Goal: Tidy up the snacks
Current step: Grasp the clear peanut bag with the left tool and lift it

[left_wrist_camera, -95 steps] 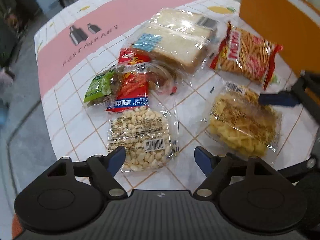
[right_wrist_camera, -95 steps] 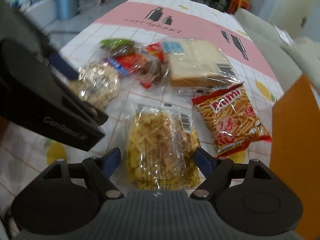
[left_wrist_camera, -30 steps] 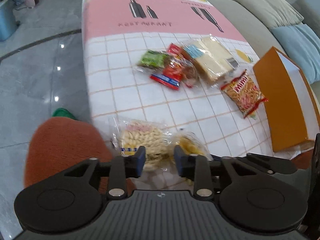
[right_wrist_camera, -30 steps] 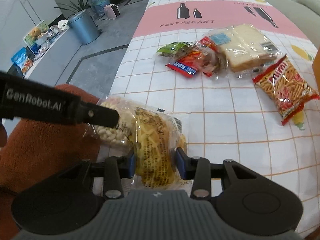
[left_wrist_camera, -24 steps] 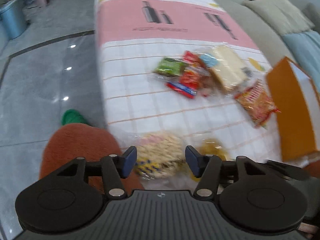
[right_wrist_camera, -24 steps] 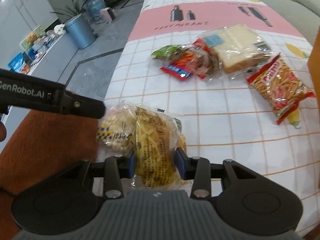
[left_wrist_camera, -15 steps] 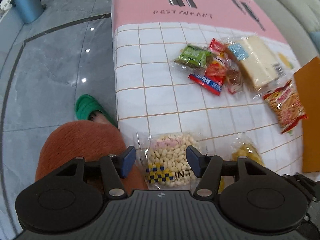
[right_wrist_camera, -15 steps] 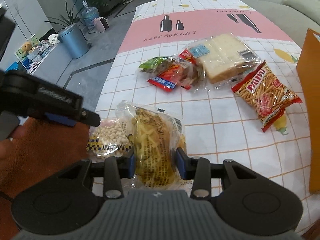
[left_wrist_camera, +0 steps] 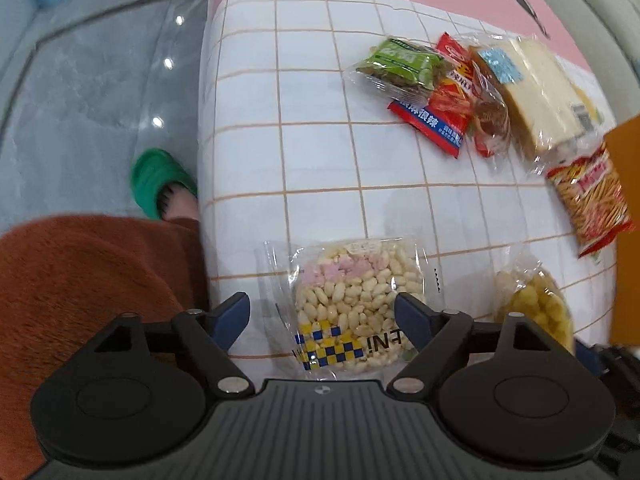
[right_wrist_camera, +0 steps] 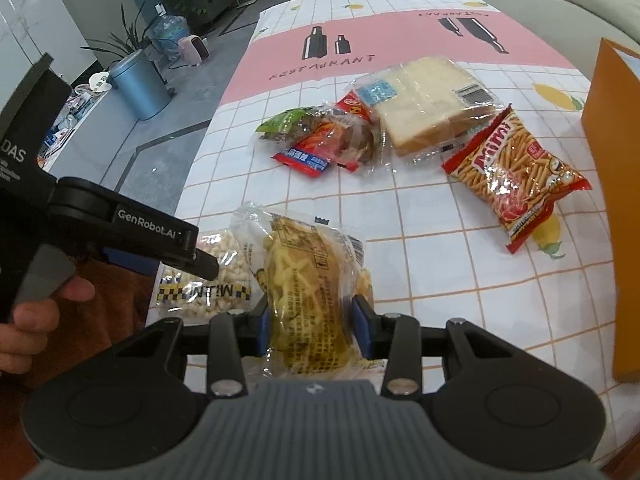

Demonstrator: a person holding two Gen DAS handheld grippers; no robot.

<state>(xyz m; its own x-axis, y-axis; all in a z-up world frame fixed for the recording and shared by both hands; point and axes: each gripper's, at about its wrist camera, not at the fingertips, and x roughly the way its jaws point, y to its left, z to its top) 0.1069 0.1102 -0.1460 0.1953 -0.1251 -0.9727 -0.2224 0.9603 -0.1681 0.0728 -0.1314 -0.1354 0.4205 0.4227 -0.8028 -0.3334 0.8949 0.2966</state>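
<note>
Jaws of the left gripper point(left_wrist_camera: 322, 312) have just spread wide over the puffed-snack bag point(left_wrist_camera: 352, 300); right gripper point(right_wrist_camera: 313, 324) pinches the yellow chip bag point(right_wrist_camera: 308, 280).

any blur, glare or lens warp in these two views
Left wrist view: strong fisheye bends the white grid tablecloth; bright glints on the grey floor; the red bag of stick snacks smears at the right edge. Right wrist view: sharper, with glare on the clear bag of yellow crisps clamped in the right gripper.
</note>
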